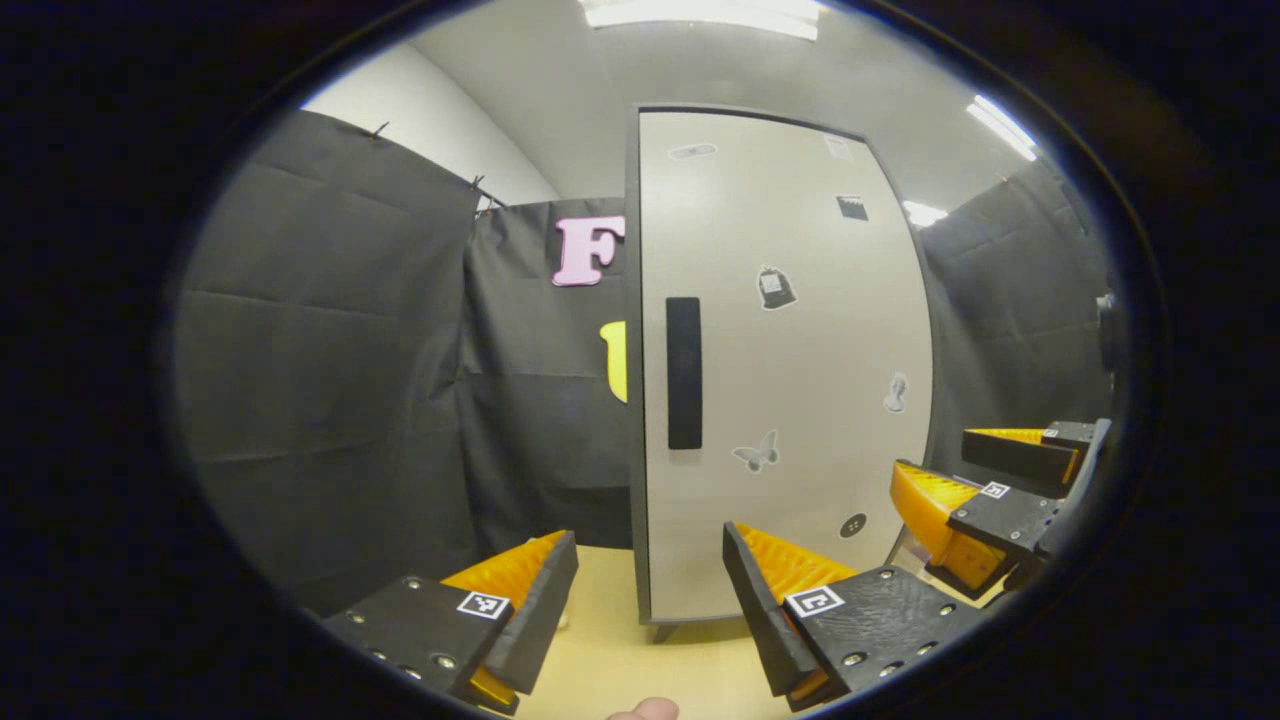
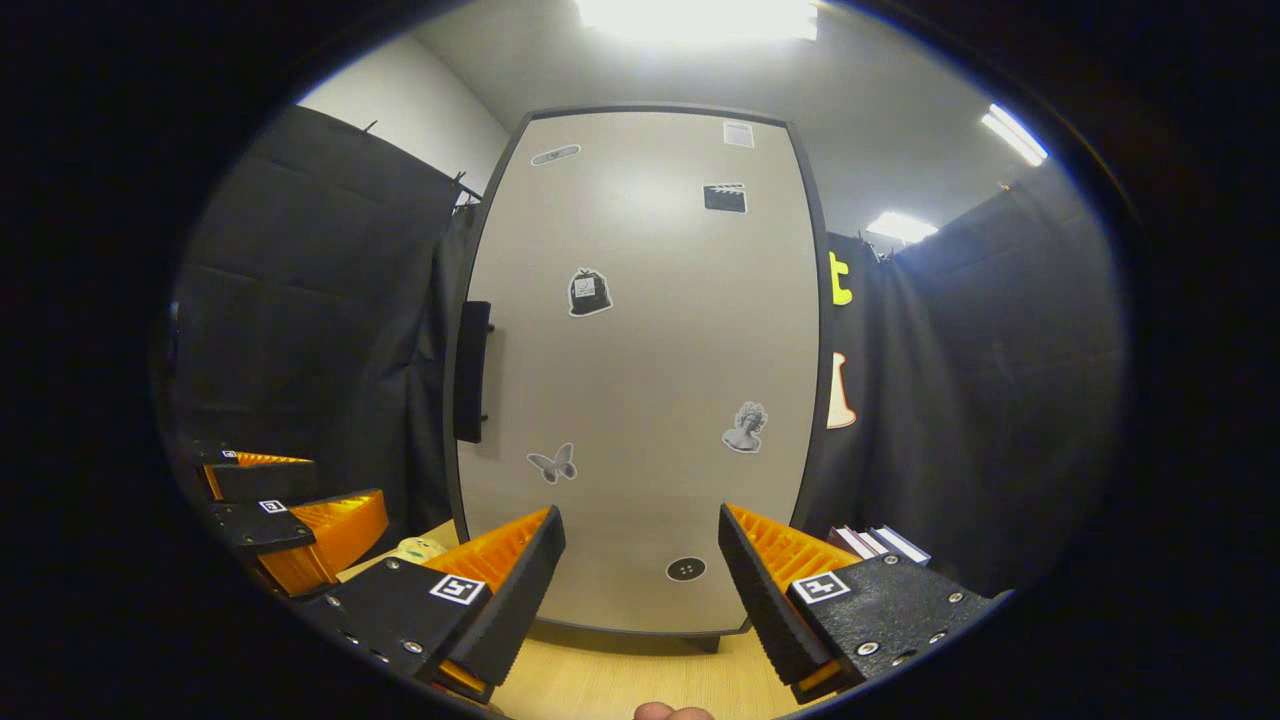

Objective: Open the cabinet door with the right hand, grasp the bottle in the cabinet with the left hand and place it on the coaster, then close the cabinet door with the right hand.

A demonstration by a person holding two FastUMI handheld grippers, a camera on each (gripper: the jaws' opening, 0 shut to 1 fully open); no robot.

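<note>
Facing right gripper [image 2: 640, 590]: closed cabinet door [image 2: 640, 370]

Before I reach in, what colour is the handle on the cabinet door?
Black, a vertical bar handle on the pale grey cabinet door; clearest in the left gripper view.

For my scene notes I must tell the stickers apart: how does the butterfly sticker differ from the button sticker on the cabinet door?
The butterfly sticker is pale grey with spread wings; the button sticker is a dark round disc. The butterfly sits higher and nearer the handle; the button sits low, near the bottom edge. The butterfly looks larger than the button. Both lie flat on the closed cabinet door.
</note>
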